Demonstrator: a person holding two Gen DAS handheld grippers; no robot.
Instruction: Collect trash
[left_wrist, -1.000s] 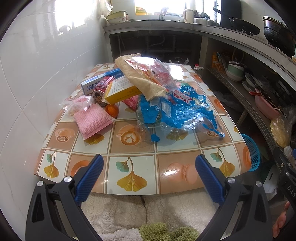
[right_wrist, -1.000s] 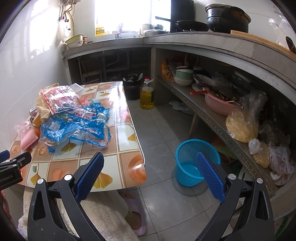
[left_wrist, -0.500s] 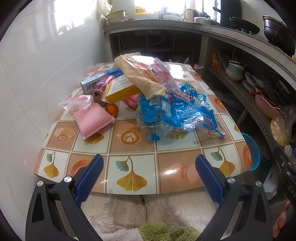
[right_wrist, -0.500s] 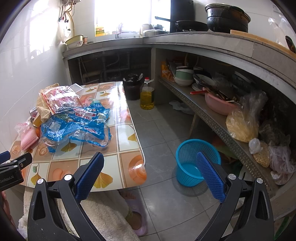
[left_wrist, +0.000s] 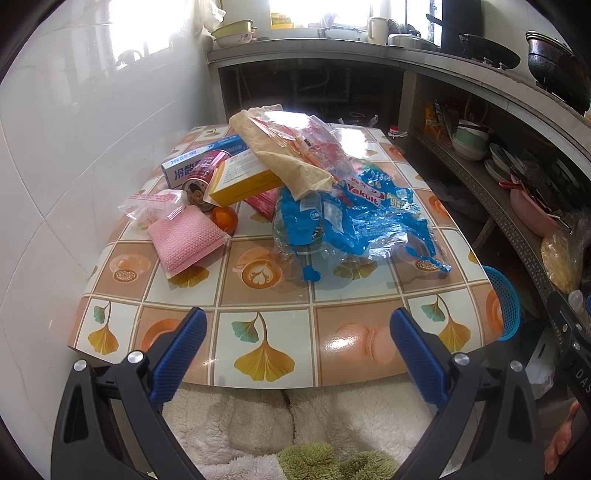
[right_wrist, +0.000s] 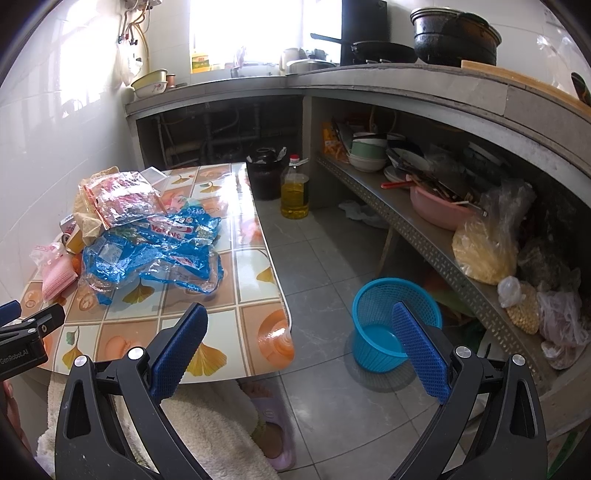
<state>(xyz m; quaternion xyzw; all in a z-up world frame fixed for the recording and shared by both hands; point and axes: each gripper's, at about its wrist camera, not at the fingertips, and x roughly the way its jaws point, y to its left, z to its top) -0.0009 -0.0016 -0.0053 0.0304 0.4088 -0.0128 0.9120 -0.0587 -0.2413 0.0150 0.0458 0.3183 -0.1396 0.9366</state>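
Both the left gripper (left_wrist: 295, 347) and right gripper (right_wrist: 299, 349) had jaws spread wide, empty, short of the wrappers (left_wrist: 354, 218) on the surface (left_wrist: 332, 332).

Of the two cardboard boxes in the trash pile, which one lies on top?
The yellow box: it rests across the red can and the blue-and-white box, which lies underneath against the table.

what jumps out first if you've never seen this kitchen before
The heap of trash on the tiled table: a crumpled blue Yakult wrapper in front, a pink pouch at its left. On the floor right of the table stands an empty blue basket. Both grippers hang open, short of the pile.
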